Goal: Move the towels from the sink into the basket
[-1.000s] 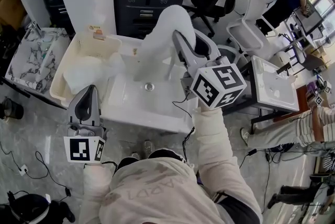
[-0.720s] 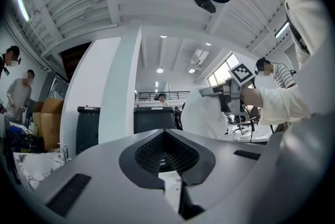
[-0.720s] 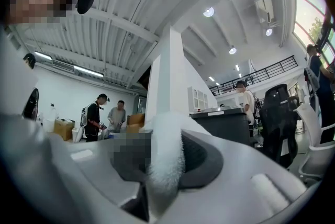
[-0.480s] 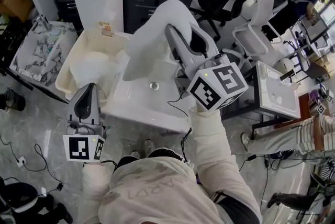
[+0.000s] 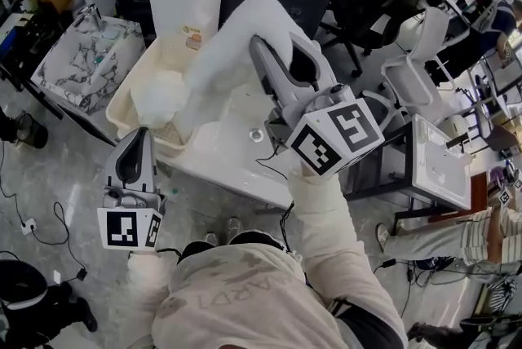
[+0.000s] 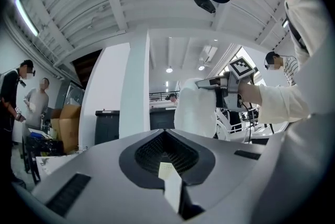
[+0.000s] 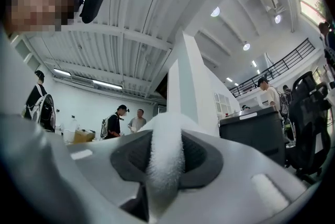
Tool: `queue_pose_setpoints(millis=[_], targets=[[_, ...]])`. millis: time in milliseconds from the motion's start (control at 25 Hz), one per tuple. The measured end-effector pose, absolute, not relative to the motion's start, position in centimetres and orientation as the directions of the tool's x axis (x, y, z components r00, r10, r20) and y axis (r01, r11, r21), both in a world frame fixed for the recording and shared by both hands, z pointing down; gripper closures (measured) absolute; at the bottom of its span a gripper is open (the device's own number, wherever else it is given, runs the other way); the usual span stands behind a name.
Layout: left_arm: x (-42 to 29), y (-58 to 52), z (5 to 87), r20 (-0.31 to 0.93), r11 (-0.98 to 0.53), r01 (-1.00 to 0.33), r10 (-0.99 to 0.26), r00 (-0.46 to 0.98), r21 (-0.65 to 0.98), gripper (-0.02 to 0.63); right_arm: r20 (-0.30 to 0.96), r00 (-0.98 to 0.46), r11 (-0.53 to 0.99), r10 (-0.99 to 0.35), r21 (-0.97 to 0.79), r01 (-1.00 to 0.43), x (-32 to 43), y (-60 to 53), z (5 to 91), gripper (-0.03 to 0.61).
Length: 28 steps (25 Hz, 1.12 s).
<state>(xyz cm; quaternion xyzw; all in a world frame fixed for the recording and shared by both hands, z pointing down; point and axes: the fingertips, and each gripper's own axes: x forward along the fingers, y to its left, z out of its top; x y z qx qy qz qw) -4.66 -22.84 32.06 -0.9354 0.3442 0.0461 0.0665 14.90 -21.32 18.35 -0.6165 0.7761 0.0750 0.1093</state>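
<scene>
Towel (image 5: 228, 54) hangs pinched in our right hand-held gripper (image 5: 273, 46), basket (image 5: 118, 103) left of it; left hand-held gripper (image 5: 139, 137) closed, empty.

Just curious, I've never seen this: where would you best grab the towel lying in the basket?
Probably pinch a raised fold on top of the towel, coming from above: it lies crumpled in a heap, and the basket walls block the sides.

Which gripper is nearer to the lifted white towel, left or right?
Right. The right gripper is clamped on the white towel; the left gripper hangs apart, in front of the basket.
</scene>
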Motion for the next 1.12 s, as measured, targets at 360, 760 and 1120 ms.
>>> queue_pose_setpoints(millis=[360,760,1120], targets=[[-8.6,-23.8,32.5,-0.127,-0.7,-0.71,-0.699,0.704,-0.084,0.608,-0.239,-0.307,0.33,-0.921,-0.061,-0.942,10.7,-24.4,20.9,0.465],[-11.9,-24.0,32.8,-0.118,-0.636,-0.768,-0.759,0.641,-0.079,0.609,-0.216,-0.37,0.387,-0.904,-0.045,-0.921,7.7,-27.5,22.5,0.465],[-13.2,-24.0,33.1,-0.112,-0.594,-0.8,-0.792,0.6,-0.083,0.609,-0.175,-0.402,0.415,-0.899,-0.044,-0.909,6.6,-30.0,24.8,0.465]])
